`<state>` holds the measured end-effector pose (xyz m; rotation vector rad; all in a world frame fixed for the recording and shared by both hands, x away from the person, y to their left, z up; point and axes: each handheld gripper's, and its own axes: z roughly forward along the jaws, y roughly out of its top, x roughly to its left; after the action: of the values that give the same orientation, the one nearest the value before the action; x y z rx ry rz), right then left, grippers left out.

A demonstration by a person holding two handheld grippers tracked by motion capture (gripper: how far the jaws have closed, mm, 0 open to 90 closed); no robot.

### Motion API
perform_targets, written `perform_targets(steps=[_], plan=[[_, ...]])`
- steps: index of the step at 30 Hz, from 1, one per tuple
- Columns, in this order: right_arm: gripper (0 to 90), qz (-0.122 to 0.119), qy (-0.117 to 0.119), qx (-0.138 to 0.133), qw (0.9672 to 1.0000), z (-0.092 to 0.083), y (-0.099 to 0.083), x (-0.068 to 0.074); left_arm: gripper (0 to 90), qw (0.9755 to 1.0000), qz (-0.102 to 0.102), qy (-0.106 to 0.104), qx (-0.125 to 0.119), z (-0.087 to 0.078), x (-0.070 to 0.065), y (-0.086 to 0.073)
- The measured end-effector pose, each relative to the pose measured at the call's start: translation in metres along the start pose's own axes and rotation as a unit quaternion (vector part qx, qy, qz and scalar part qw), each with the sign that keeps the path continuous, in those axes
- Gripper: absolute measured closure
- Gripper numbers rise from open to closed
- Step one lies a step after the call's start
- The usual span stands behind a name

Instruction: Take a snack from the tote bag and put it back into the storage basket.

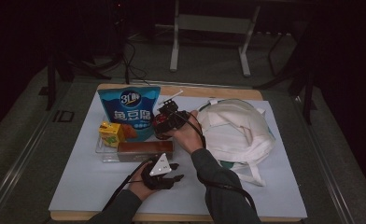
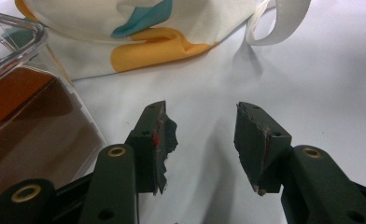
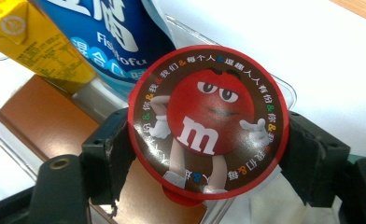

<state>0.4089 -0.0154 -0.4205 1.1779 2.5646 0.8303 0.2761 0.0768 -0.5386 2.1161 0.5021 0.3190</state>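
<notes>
**Holding a sweet tub over the clear tray: stock and status**

Landmark: clear tray [image 1: 107, 154], at the left of the white mat [image 1: 78, 186].

- Right gripper [image 3: 208, 149]: jaws clamped on the rim of a round sweet tub [image 3: 208, 123] with a red-edged lid and a red cartoon figure. In the high view the tub [image 1: 161, 123] sits at the tray's right end, just beside the blue snack pouch [image 1: 130, 112].
- Left gripper [image 2: 200, 140]: jaws about half apart, nothing between them; in the high view it [image 1: 162, 175] rests on the mat just in front of the tray.
- Tray contents: blue snack pouch upright at the back, yellow juice carton [image 1: 110, 133] at its left, brown box [image 1: 144, 150] along the front.
- Cloth bag [image 1: 237, 133]: lying open to the right of the tray, well apart from it.

Step in hand, as judged: the tub is gripped above the tray, probably bound for the bag. The next move calls for a steady carry rightward to the bag's opening, with the free gripper ready to hold the cloth open.
</notes>
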Motion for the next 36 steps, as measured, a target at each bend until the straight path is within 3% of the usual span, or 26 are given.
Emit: perform_targets(steps=[21,26,36], plan=[[25.8,0.004,0.008,0.023,0.9997,0.0036,-0.0077,-0.0005,54.2,1.0,0.0,0.0,0.0,0.0004,-0.0002,0.0],[26.4,0.006,0.0,0.03,0.9995,0.0051,-0.0083,-0.0004,54.2,1.0,0.001,0.001,0.0,0.0003,-0.0002,0.0001],[26.3,0.013,0.014,0.033,0.9993,0.0071,-0.0097,-0.003,54.2,1.0,0.002,0.001,0.0,0.0002,-0.0001,0.0001]])
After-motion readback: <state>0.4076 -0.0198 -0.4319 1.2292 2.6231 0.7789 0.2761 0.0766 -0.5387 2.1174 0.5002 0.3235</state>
